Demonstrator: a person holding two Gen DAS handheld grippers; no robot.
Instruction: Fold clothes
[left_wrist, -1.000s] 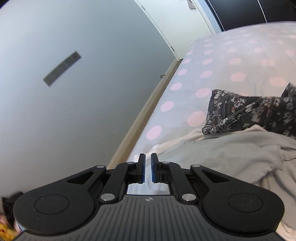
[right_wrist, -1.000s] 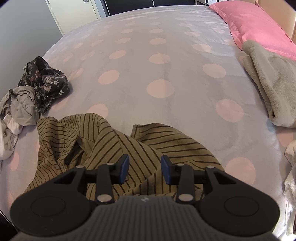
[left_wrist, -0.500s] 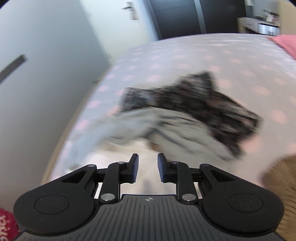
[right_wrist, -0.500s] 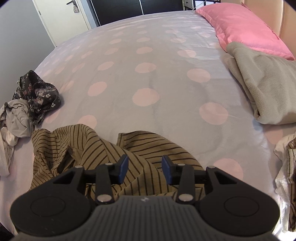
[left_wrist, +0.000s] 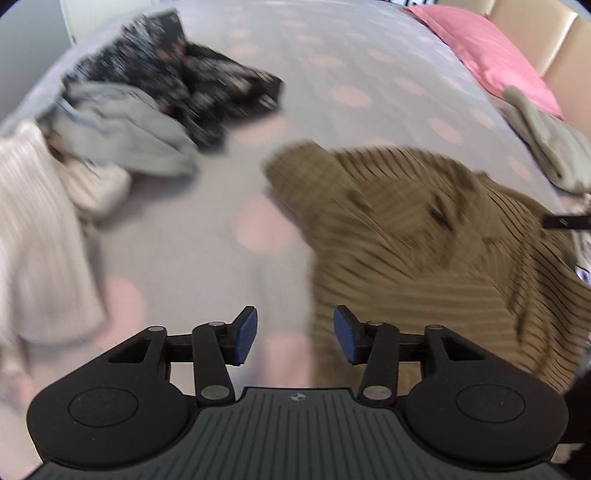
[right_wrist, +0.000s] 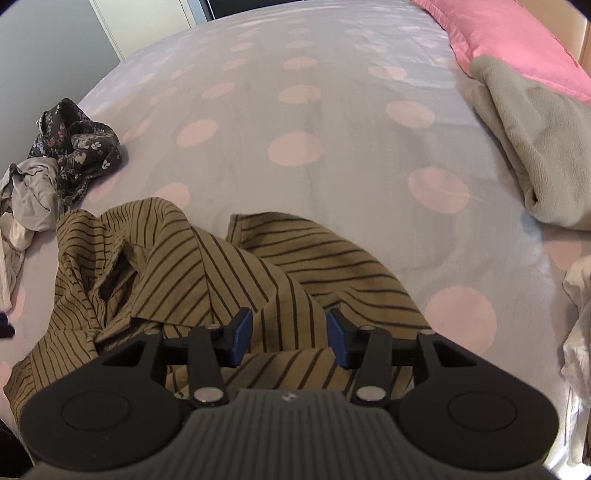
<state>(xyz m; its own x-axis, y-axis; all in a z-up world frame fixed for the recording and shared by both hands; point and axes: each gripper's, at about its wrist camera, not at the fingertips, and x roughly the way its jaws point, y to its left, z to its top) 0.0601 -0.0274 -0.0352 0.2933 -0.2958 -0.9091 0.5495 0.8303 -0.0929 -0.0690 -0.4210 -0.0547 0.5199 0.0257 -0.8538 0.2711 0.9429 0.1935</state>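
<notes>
Striped shirt (right_wrist: 229, 280) lies crumpled on the bedspread (right_wrist: 332, 110). Your right gripper (right_wrist: 287, 339) hangs directly over it, jaws opening, nothing pinched; left gripper (left_wrist: 294, 336) (also opening, empty) sits off its left edge.

Bare bedsheet (left_wrist: 207, 236) between striped shirt (left_wrist: 406, 229) and clothes pile (left_wrist: 122, 122)

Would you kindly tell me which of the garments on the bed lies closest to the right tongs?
The brown striped shirt, crumpled directly beneath the opening right tongs; the dark floral garment and grey garment lie far off to the left.
</notes>
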